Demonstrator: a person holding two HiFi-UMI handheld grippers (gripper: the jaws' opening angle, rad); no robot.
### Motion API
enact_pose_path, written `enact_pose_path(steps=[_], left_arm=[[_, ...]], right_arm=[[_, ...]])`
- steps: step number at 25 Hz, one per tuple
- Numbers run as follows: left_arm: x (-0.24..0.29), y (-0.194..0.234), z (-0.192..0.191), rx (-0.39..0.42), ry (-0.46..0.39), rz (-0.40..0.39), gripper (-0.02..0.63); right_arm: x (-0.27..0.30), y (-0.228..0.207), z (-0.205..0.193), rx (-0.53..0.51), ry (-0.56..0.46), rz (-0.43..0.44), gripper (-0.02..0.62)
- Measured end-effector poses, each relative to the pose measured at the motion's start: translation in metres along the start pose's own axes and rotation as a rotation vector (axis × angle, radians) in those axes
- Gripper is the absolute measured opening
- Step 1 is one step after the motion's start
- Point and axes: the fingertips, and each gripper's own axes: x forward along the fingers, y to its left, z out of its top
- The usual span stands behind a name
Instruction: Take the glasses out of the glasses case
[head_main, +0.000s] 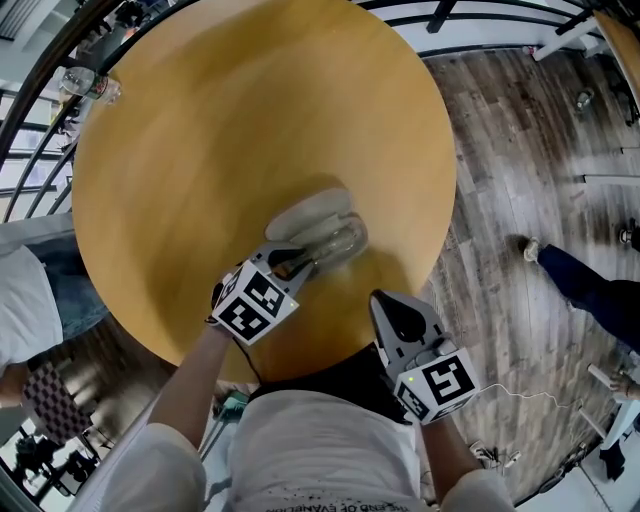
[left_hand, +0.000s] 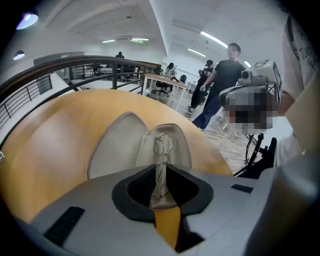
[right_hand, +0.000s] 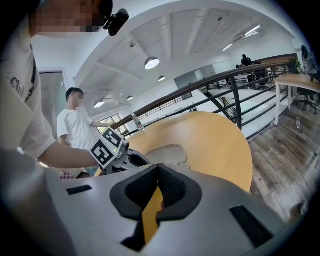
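The glasses (left_hand: 164, 146) are clamped in the left gripper (left_hand: 161, 175) at the opened glasses case (left_hand: 112, 145). The right gripper (right_hand: 159, 170) is closed on nothing. The shirt (head_main: 320, 450) print cannot be read.

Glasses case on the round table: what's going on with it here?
A person works over a round wooden table with a gripper in each hand. The left gripper is shut on one end of the wire-framed glasses, which lie over the open grey glasses case and are not yet clear of it. The right gripper is shut and empty, held back near the table's near edge, apart from the case.
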Motion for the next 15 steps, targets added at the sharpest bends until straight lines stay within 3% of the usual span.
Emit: enact_pose_path(steps=[15], left_arm=[[0.0099,0.0014,-0.0079,0.07,0.067,-0.011,0.047]], right_arm=[[0.0071,-0.0022,0.0025,0.029,-0.001,-0.001,0.025]])
